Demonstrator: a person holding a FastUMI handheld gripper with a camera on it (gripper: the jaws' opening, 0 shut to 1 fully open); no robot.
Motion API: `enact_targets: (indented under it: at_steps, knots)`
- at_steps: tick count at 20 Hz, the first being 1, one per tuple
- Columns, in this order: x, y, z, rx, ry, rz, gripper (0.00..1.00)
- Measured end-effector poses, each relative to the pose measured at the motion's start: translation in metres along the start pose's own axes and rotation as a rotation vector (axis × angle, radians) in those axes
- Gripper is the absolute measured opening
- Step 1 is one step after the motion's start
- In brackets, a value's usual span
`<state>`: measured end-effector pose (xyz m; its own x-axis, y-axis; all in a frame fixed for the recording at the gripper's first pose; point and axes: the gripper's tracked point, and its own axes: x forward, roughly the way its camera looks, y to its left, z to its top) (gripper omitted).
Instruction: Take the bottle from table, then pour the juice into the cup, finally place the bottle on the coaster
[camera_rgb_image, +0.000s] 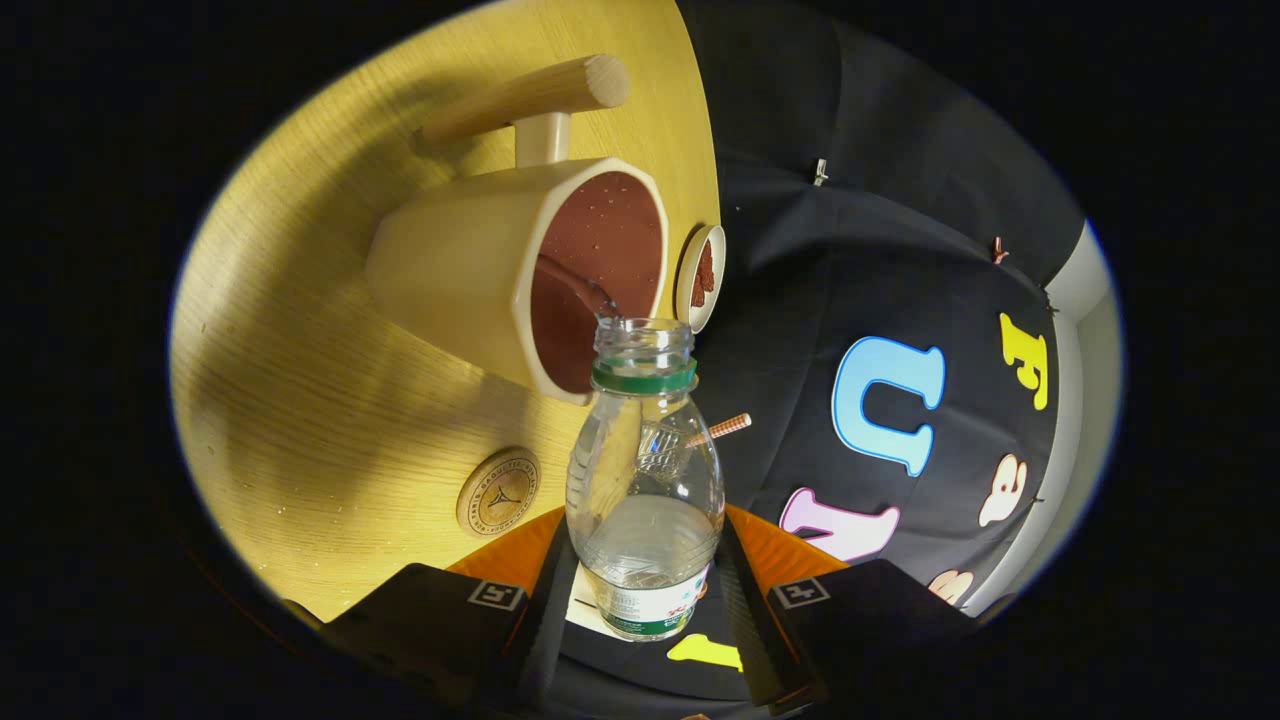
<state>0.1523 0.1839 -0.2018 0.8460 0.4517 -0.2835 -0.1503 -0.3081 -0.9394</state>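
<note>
- The gripper (645, 600) is clamped on the clear plastic bottle (645, 480): one finger presses each side of its lower body, near the label, and the bottle is tipped far over toward the cup.
- The bottle's open neck, with its green collar ring (643, 378), points straight ahead of the fingers. Its mouth sits just at the near rim of the cream cup (470, 265).
- A thin stream of reddish-brown juice (580, 285) runs from the bottle's mouth into the cup, which looks already well filled. The bottle body looks nearly drained, so the pour seems close to done.
- Risk: with the mouth only at the rim, a small drift back toward the fingers would send the last juice onto the wooden table (300, 400).
- Risk: the cup looks full, so knocking the rim with the neck could slop juice over the side.
- Risk: the grip is low on a smooth, light bottle, so it may pivot between the fingers when swung upright.
- The round wooden coaster (498, 491) lies on the table just ahead of the left finger, beside the bottle and nearer than the cup.
- A small round dish (700, 277) sits just past the cup.
</note>
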Motion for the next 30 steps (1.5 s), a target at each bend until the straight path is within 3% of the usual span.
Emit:
enact_targets:
  at_steps: [30]
  knots:
    - [0.004, -0.032, 0.009, -0.213, -0.088, -0.056, 0.74]
